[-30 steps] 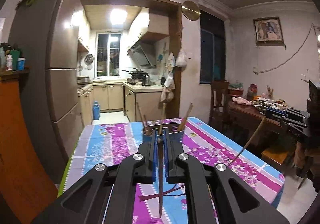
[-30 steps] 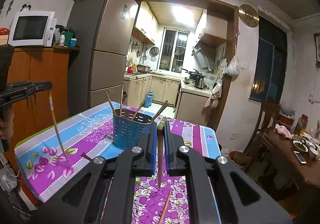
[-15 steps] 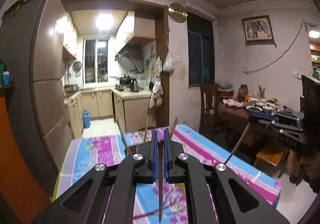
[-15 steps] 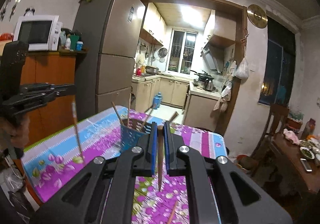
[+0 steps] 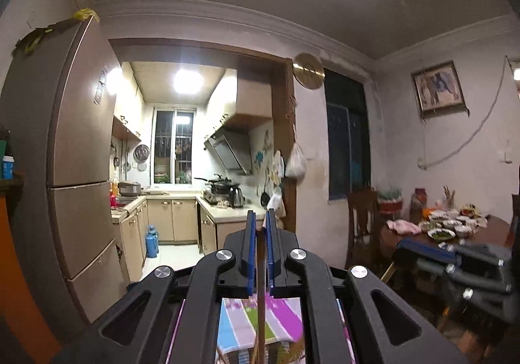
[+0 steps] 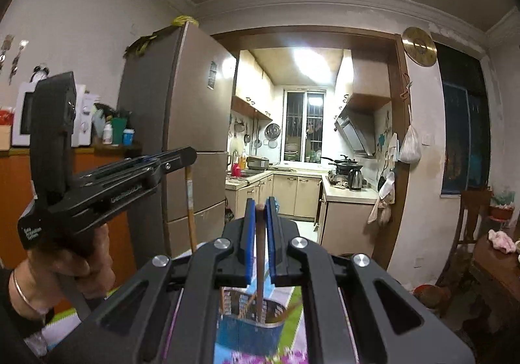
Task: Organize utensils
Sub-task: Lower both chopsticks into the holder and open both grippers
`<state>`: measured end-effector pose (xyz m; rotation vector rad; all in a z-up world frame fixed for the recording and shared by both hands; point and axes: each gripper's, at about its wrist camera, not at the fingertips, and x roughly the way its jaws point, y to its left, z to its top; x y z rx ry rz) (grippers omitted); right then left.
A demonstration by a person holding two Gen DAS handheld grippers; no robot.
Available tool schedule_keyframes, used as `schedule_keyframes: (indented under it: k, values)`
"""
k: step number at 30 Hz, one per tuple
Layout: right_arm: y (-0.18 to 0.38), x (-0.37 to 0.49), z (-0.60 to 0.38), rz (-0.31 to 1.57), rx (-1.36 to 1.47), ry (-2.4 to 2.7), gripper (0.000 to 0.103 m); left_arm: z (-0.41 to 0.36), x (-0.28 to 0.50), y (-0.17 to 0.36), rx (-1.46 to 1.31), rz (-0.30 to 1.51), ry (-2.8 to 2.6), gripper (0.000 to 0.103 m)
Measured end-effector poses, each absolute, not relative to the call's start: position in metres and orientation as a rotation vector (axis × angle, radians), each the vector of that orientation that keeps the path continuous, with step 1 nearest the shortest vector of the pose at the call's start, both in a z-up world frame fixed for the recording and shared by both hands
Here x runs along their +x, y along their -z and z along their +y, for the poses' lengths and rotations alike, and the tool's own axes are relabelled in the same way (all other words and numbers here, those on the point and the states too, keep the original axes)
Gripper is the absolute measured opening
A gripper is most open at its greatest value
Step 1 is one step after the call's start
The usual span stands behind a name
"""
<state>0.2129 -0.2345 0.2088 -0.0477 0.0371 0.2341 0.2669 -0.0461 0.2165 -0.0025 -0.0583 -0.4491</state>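
Observation:
My left gripper (image 5: 259, 227) is shut on a brown chopstick (image 5: 261, 299) that hangs straight down between its blue pads. My right gripper (image 6: 259, 211) is shut on another brown chopstick (image 6: 259, 263), whose lower end points into the blue utensil basket (image 6: 250, 328) seen below through the gripper frame. The basket holds several chopsticks. In the right wrist view the left gripper (image 6: 191, 155) shows at the left with its chopstick (image 6: 190, 204) hanging down. In the left wrist view the right gripper (image 5: 403, 248) shows at the right.
The floral tablecloth (image 5: 282, 315) lies under both grippers. A tall fridge (image 6: 182, 142) stands at the left, the kitchen doorway behind. A wooden dining table (image 5: 455, 230) with bowls and a chair (image 5: 360, 221) stand at the right.
Both grippers have risen and tilted up, so the table and basket dropped to the bottom of both views. Each still holds its chopstick. The right gripper now stands above the basket.

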Motion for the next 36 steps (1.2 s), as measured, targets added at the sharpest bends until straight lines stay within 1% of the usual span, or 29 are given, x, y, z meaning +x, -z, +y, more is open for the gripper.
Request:
schedule_keyframes:
  k: [4, 6, 12, 19, 21, 23, 29, 33, 36]
  values:
    - [-0.201, 0.248, -0.239, 0.055, -0.012, -0.216, 0.005, -0.057, 0.297, -0.212, 0.006, -0.079, 0.432, 0.007]
    - [-0.193, 0.266, -0.240, 0.077, 0.001, -0.209, 0.005, -0.061, 0.312, -0.200, 0.006, -0.071, 0.428, 0.007]
    - [-0.154, 0.305, -0.236, 0.177, 0.019, -0.207, 0.005, -0.071, 0.348, -0.155, 0.022, 0.028, 0.408, 0.007]
    - [-0.115, 0.328, -0.231, 0.300, 0.042, -0.212, 0.007, -0.075, 0.368, -0.110, 0.065, 0.146, 0.373, 0.007]
    - [-0.111, 0.326, -0.229, 0.309, 0.033, -0.204, 0.010, -0.075, 0.368, -0.103, 0.075, 0.156, 0.358, 0.007]
    - [-0.114, 0.320, -0.230, 0.294, 0.034, -0.197, 0.022, -0.074, 0.364, -0.103, 0.080, 0.151, 0.349, 0.007]
    - [-0.138, 0.287, -0.245, 0.210, 0.053, -0.188, 0.023, -0.067, 0.335, -0.114, 0.098, 0.101, 0.262, 0.007]
    - [-0.149, 0.256, -0.250, 0.165, 0.033, -0.196, 0.023, -0.067, 0.308, -0.121, 0.159, 0.069, 0.164, 0.007]
    - [-0.152, 0.239, -0.251, 0.155, 0.021, -0.207, 0.028, -0.067, 0.291, -0.122, 0.190, 0.054, 0.107, 0.007]
